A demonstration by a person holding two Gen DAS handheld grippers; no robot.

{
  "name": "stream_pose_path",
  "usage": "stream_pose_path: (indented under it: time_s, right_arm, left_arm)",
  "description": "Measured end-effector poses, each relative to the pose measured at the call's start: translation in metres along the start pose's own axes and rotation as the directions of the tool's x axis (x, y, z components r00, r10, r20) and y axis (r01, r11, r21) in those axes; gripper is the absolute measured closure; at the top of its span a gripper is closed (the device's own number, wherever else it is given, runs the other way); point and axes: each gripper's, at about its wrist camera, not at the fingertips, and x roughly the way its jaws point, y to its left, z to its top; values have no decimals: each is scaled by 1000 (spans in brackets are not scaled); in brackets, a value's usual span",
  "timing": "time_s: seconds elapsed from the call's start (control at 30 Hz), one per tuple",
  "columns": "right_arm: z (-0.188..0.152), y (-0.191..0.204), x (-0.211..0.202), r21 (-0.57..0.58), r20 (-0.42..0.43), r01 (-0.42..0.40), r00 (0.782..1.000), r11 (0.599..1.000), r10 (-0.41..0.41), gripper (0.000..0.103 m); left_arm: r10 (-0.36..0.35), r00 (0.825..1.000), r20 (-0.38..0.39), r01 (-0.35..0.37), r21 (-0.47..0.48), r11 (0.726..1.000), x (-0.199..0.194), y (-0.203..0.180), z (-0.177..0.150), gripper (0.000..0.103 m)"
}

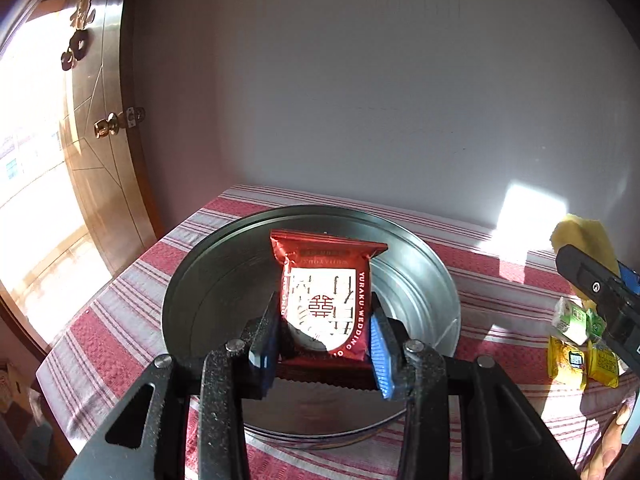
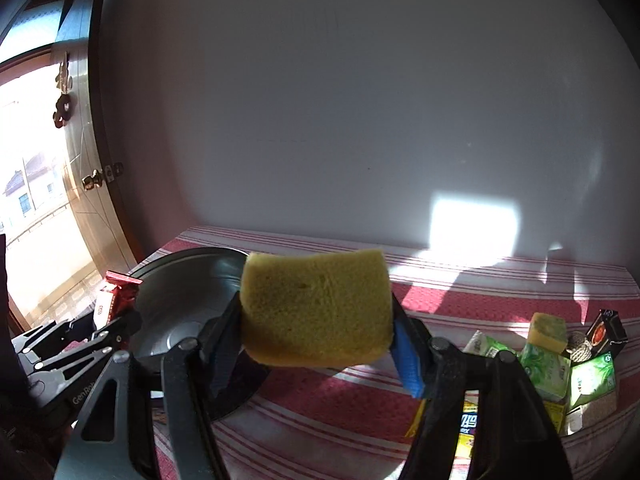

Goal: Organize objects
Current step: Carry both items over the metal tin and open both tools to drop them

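Note:
My left gripper is shut on a red snack packet with a white shield label and holds it above a round metal tin. My right gripper is shut on a yellow sponge and holds it above the striped tablecloth, to the right of the tin. The left gripper with its red packet shows at the left of the right wrist view. The right gripper with the sponge shows at the right edge of the left wrist view.
A red and white striped cloth covers the table against a white wall. Several small packets, green and yellow, a second sponge and a dark box lie at the right. A wooden door stands to the left.

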Motion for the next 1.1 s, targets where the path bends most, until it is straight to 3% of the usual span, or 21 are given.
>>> stream_pose_path:
  time_s: [0.33,0.63,0.9,1.0,1.1]
  right_arm:
    - [-3,62,56,-2,-54,-71,996,997,71,37]
    - [-16,79,90,-40,-109,-73,992,997,68,37]
    - [-26,84,96,-86,-130,-81,989,993,70,36]
    - [-28,82,96,-81,-125,-91,989,993,80,33]
    - [-28,81,94,-88,-115,-126,987,988,116,11]
  left_arm:
    - [101,993,-65,-103,-31,994,38,47,-2,62]
    - [126,987,-97,-129,-25,991,64,58,-3,63]
    - [146,982,-117,-150,-25,988,74,61,-10,63]
    - [155,981,-117,-158,-21,987,77,61,-12,63]
    - [164,980,-112,-166,-14,986,76,58,-13,62]
